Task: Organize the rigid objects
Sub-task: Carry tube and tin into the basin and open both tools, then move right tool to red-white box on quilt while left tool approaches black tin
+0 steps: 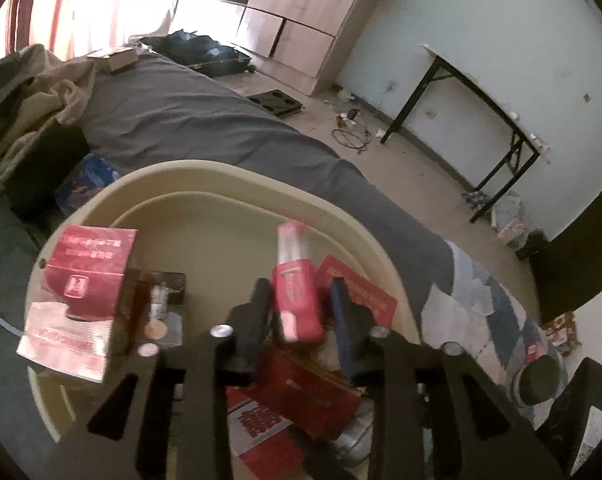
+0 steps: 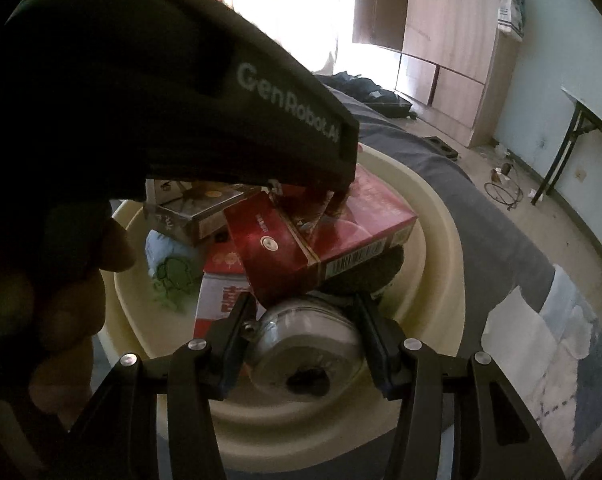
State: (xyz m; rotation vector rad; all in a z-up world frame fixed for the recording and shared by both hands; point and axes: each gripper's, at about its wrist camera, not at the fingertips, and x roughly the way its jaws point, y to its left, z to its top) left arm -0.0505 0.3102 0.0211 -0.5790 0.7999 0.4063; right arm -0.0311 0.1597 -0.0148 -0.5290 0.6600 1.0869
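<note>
A cream plastic basin [image 1: 205, 176] sits on the grey bed, filled with red boxes and other items. My left gripper [image 1: 299, 292] is shut on a small pink-red bottle-shaped box [image 1: 295, 300] and holds it above the basin. A tall red and white box [image 1: 81, 300] stands at the basin's left with a dark box [image 1: 165, 308] beside it. In the right wrist view my right gripper [image 2: 303, 312] is open around a clear round lidded container [image 2: 305, 344] in the basin [image 2: 441, 240], beside a large red box [image 2: 329, 236]. The left gripper's body hides the upper left.
The grey bed sheet [image 1: 189, 116] spreads beyond the basin. A patterned blue and white quilt [image 2: 553, 344] lies to the right. A wooden wardrobe [image 1: 301, 20] and a black-legged folding table [image 1: 481, 96] stand across the littered floor. A crumpled blanket [image 1: 33, 92] lies at left.
</note>
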